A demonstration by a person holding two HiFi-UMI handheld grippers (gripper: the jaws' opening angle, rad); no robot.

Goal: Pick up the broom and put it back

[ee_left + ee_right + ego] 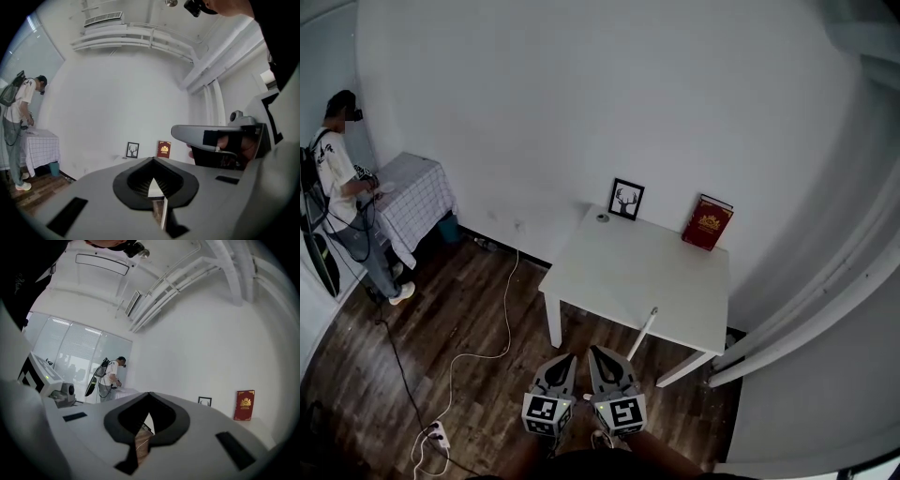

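Observation:
A thin white broom handle leans against the front edge of the white table; its lower end is hidden behind my right gripper, and no broom head shows. Both grippers hang side by side at the bottom of the head view, just in front of the table and apart from the handle. My left gripper has its jaws together with nothing between them, as the left gripper view confirms. My right gripper is also shut and holds nothing. Both point level towards the table and the wall.
A framed deer picture and a red book lean on the wall at the table's back. A white cable runs over the wood floor to a power strip. A person stands at a checked-cloth table far left.

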